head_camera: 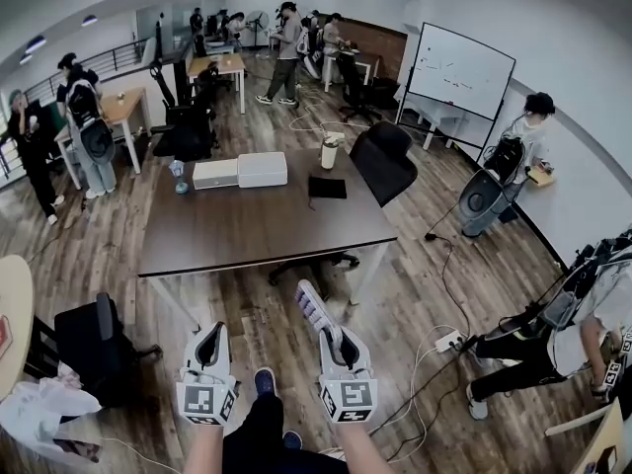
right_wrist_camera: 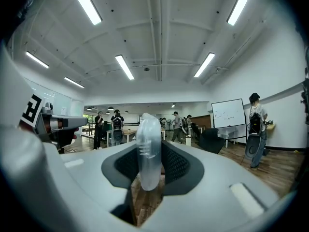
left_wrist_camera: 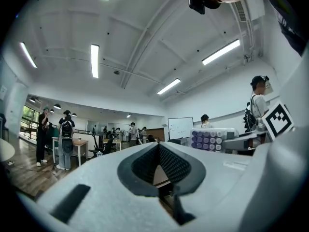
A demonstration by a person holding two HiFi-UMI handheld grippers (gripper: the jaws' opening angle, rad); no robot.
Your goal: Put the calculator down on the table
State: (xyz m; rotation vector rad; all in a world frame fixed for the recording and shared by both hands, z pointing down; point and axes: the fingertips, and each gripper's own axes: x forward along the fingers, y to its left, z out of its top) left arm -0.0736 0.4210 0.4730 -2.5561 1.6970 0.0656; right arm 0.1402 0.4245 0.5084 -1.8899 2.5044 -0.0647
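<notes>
The calculator [head_camera: 313, 308], white with rows of purple keys, sticks out forward from my right gripper [head_camera: 330, 337], which is shut on its near end. It hangs over the wood floor, short of the near edge of the dark brown table [head_camera: 257, 233]. The right gripper view shows the calculator [right_wrist_camera: 148, 149] edge-on and upright between the pads. The left gripper view catches its purple keys [left_wrist_camera: 210, 139] off to the right. My left gripper [head_camera: 209, 338] is level beside the right one, shut with nothing in it, its pads [left_wrist_camera: 170, 164] meeting.
On the table's far half stand two white boxes [head_camera: 240, 172], a cup [head_camera: 330, 152] and a black notebook [head_camera: 327, 188]. A black chair [head_camera: 383, 161] stands at the far right corner, another [head_camera: 91, 341] near left. Cables and a power strip [head_camera: 449, 342] lie on the floor at right. People stand around.
</notes>
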